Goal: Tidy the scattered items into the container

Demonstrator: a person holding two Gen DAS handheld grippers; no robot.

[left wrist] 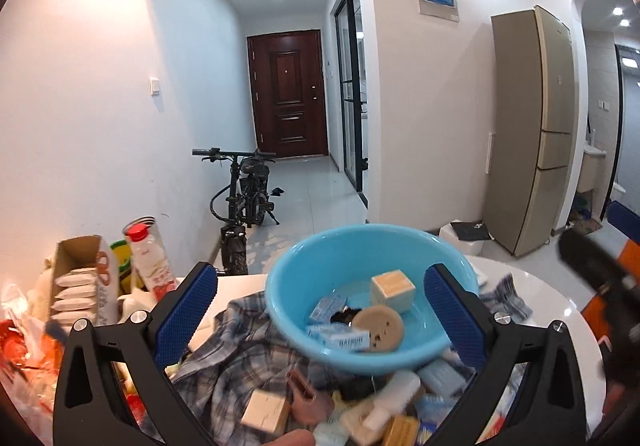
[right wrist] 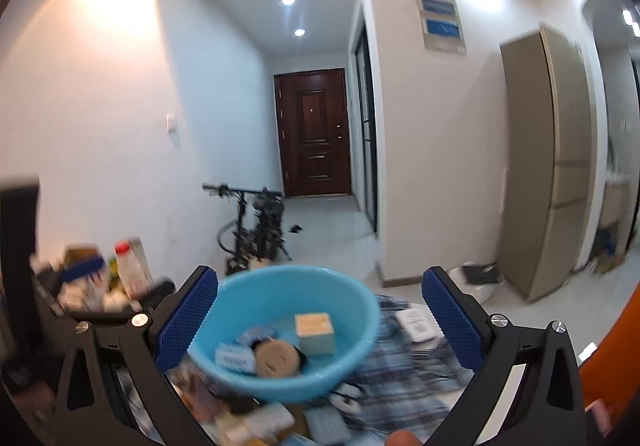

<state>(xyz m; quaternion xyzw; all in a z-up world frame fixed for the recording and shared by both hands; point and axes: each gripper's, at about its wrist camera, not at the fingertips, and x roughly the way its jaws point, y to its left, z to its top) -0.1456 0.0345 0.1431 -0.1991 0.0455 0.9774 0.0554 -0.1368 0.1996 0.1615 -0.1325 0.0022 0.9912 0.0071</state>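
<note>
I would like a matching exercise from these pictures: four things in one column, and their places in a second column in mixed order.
Things:
1. round tan disc
2. red-capped clear plastic bottle
3. checked blue-grey cloth
4. small tan cardboard box

Places:
A. spread on the table, partly under the blue plastic basin
B. lying on the cloth, in front of the basin
C. inside the basin
D. standing left of the basin, beside an open carton

Pairs: 1-C, 2-D, 3-A, 4-B
</note>
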